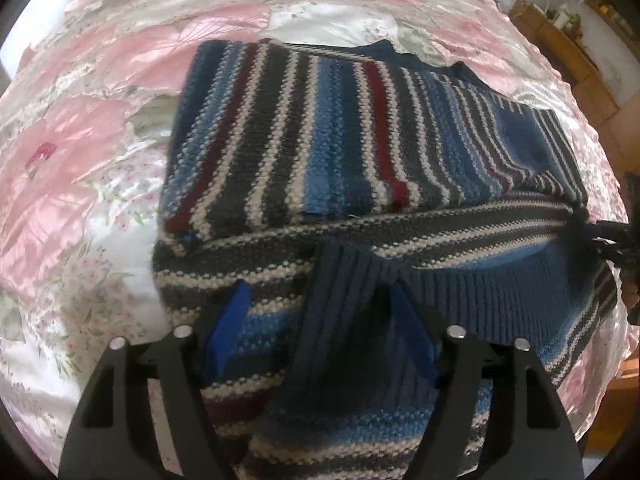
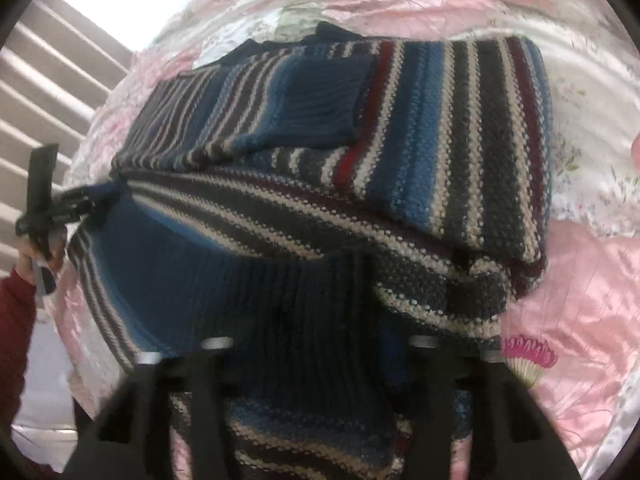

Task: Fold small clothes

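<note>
A knit sweater striped blue, grey, white and dark red lies partly folded on the bed. My left gripper has its blue pads on either side of the navy ribbed hem, shut on it. From the right wrist view the left gripper pinches the sweater at the left end of a raised fold. My right gripper is blurred, its fingertips buried under the ribbed hem. From the left wrist view the right gripper clamps the fold's right end. A folded sleeve cuff rests on top.
The sweater rests on a shiny pink and white floral bedspread that fills both views. A hand with a red sleeve holds the left gripper. Window blinds are at the left, wooden shelves at the far right.
</note>
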### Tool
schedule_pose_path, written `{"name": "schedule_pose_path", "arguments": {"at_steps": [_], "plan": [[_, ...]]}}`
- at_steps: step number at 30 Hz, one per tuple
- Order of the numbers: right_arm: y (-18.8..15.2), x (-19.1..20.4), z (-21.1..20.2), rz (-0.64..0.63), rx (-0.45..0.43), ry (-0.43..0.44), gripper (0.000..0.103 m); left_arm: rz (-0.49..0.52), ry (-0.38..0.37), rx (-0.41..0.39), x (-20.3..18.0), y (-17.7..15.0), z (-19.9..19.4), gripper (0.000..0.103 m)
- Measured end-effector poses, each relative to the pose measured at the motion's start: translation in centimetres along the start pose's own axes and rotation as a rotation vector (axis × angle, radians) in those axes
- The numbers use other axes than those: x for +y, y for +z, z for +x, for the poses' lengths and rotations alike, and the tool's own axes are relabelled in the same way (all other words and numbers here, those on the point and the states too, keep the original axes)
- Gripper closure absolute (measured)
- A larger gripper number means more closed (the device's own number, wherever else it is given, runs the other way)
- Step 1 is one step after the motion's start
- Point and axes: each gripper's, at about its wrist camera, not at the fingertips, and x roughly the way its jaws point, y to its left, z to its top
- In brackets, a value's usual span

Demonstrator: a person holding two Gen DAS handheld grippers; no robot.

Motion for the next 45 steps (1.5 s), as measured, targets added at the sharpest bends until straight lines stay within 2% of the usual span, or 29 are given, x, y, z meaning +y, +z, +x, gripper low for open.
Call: {"name": "schedule_pose_path", "arguments": {"at_steps": [1, 3, 4, 6, 10, 15, 19, 22, 27, 32, 36, 45], "plan": [[-0.1, 0.1, -0.2, -0.011, -0.008, -0.010, 0.086, 0.009, -0.011, 0.002, -0.3, -0.1, -0.1, 0.066], [-0.4, 0.1, -1.3, -0.002, -0.036, 0.002, 0.090, 0.011, -0.026, 0.000, -0.5, -0.3, -0.3, 0.077], [-0.6, -0.1, -1.9, 0.015, -0.053, 0.028, 0.092, 0.016, -0.021, -0.013, -0.7, -0.3, -0.7, 0.094], [-1.2, -0.2, -3.7, 0.036, -0.108, 0.098, 0.092, 0.015, -0.045, -0.032, -1.0, -0.6, -1.6, 0.094], [-1.8, 0.3, -5.3, 0.029, -0.138, 0.108, 0.093, 0.010, -0.074, -0.099, -1.7, -1.3, -4.1, 0.094], [-2.4, 0.5, -5.6, 0.038, -0.138, 0.104, 0.093, -0.015, -0.101, -0.142, -1.7, -2.3, -5.9, 0.094], [-1.2, 0.2, -7.2, 0.062, -0.189, 0.135, 0.093, -0.050, -0.131, -0.193, -1.2, -1.7, -7.8, 0.094], [0.9, -0.2, -9.6, 0.078, -0.262, 0.139, 0.093, -0.097, -0.155, -0.263, -0.5, 0.3, -9.8, 0.094], [7.0, -1.4, -11.9, 0.118, -0.357, 0.091, 0.093, -0.143, -0.130, -0.365, -0.3, 6.4, -11.3, 0.094], [13.2, -2.9, -10.3, 0.150, -0.384, 0.027, 0.093, -0.147, -0.051, -0.414, -0.5, 12.3, -9.3, 0.094], [16.9, -4.6, -6.5, 0.204, -0.343, -0.007, 0.093, -0.170, -0.011, -0.380, -0.3, 15.0, -5.6, 0.094], [18.1, -8.2, -0.8, 0.274, -0.281, -0.045, 0.093, -0.194, 0.069, -0.314, 1.1, 16.7, 0.9, 0.093]]}}
